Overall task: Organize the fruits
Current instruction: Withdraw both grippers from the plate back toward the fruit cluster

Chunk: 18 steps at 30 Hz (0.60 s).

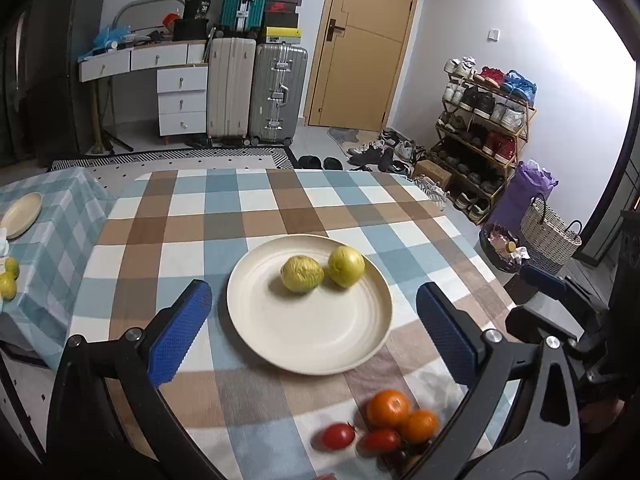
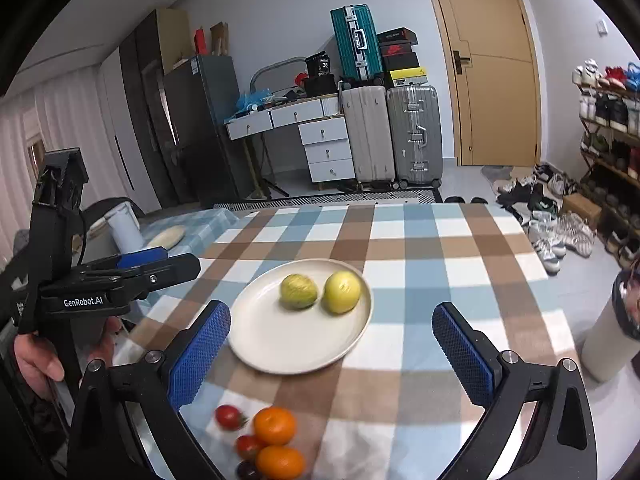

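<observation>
From the left wrist camera, the left gripper (image 1: 314,324) hangs above the checked desk (image 1: 192,208) with its blue fingers (image 1: 180,332) spread wide and nothing between them. Beneath and ahead lies a cream plate (image 1: 308,344) carrying two yellow-green fruits (image 1: 302,274), side by side toward its far rim and about touching. Nearer the camera, off the plate, sit two oranges (image 1: 389,408) and two small red tomatoes (image 1: 338,435) in a loose cluster on the cloth. A second plate (image 1: 21,214) and more green fruit (image 1: 8,285) rest on a side surface to the left, well apart.

From the right wrist camera, the right gripper (image 2: 331,350) is likewise spread wide and empty, aimed over the same plate (image 2: 280,344). The oranges (image 2: 275,426) and tomatoes (image 2: 229,417) lie just below its fingers (image 2: 202,354), close to the near edge of the desk. The other gripper shows at the left, held in a hand (image 2: 38,362).

The sorting looks partly done: the green fruits are plated, the orange and red ones are not. The next move probably calls for lowering one gripper to the near cluster and closing gently on a single orange without nudging its neighbours.
</observation>
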Each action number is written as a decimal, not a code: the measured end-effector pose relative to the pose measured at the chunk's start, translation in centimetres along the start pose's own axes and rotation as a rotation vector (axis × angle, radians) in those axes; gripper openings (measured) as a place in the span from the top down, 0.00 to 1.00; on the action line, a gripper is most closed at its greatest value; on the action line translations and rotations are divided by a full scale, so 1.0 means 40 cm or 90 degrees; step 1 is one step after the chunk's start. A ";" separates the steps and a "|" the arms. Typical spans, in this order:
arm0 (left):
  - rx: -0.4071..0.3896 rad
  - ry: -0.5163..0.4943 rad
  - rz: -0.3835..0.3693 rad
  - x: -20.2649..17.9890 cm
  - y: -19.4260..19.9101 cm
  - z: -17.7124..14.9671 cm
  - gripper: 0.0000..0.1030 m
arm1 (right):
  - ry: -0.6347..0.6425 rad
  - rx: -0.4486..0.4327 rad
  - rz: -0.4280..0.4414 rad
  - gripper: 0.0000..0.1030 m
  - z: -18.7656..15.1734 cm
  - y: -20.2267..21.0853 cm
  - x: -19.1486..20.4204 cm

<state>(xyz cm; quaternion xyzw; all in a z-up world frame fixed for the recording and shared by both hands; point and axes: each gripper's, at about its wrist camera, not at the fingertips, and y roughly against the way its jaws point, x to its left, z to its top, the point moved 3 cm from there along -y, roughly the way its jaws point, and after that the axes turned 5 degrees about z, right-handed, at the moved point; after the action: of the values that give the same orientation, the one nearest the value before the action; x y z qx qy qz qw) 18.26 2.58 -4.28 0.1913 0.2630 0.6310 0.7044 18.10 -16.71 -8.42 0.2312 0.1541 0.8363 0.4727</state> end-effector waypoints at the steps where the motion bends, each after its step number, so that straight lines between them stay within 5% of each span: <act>1: -0.002 0.000 0.000 -0.004 0.013 -0.006 0.01 | -0.002 -0.003 0.003 0.00 -0.007 0.011 0.008; 11: -0.009 0.021 -0.009 -0.030 0.160 -0.130 0.01 | -0.009 -0.020 0.020 0.00 -0.074 0.133 0.078; 18: 0.028 0.037 0.002 -0.004 0.165 -0.234 0.01 | -0.036 0.002 0.003 0.00 -0.145 0.153 0.080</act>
<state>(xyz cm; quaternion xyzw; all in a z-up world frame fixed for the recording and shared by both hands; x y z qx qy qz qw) 7.31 2.70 -7.68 0.1890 0.2968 0.6313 0.6911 9.19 -17.28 -9.63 0.2563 0.1414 0.8303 0.4742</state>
